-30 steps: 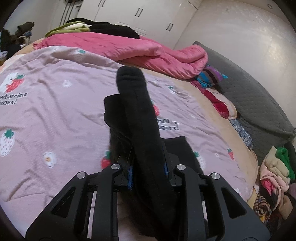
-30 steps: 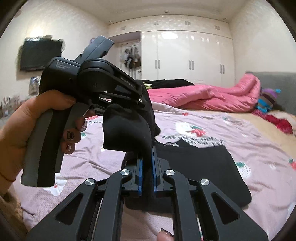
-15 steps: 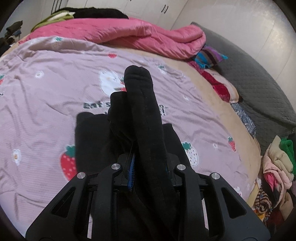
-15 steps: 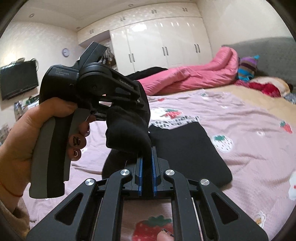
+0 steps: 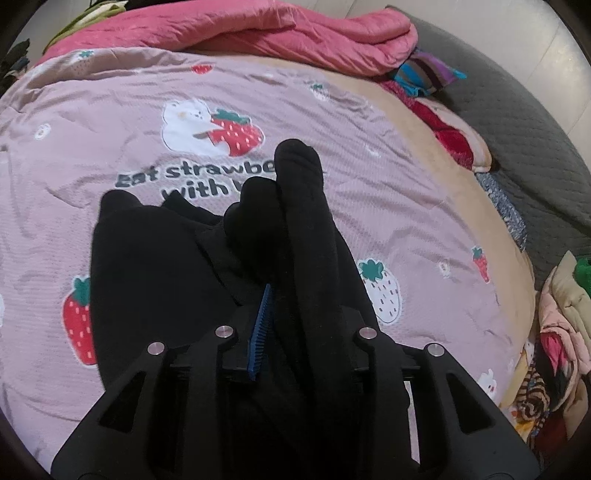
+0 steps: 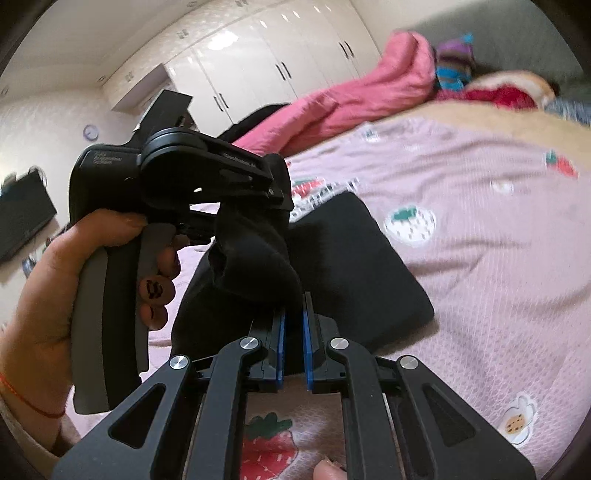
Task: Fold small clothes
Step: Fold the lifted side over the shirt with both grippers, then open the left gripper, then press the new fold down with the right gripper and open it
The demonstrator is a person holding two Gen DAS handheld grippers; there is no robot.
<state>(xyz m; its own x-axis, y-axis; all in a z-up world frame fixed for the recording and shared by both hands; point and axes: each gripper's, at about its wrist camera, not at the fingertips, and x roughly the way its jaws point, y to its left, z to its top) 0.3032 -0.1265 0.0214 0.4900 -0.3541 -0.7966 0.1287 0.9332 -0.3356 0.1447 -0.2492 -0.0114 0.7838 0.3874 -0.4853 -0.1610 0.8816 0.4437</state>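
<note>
A small black garment (image 5: 155, 266) lies partly on the pink strawberry bedspread (image 5: 110, 122), with its near edge lifted. My left gripper (image 5: 288, 295) is shut on a thick fold of it that stands up past the fingers. In the right wrist view the garment (image 6: 354, 258) spreads flat to the right, and a bunched part (image 6: 255, 254) hangs between both grippers. My right gripper (image 6: 293, 325) is shut on that bunched edge. The left gripper (image 6: 280, 199), held by a hand (image 6: 40, 295), is just above and left of the right one.
A pink quilt (image 5: 266, 29) is heaped at the far side of the bed. Striped and red clothes (image 5: 436, 92) lie by the grey headboard (image 5: 524, 122). A pile of clothes (image 5: 561, 332) sits off the bed's right edge. White wardrobes (image 6: 258, 70) stand behind.
Both grippers have moved with the black fold over the bed and tilted down. More of the garment now lies spread on the bedspread. Both stay shut on it.
</note>
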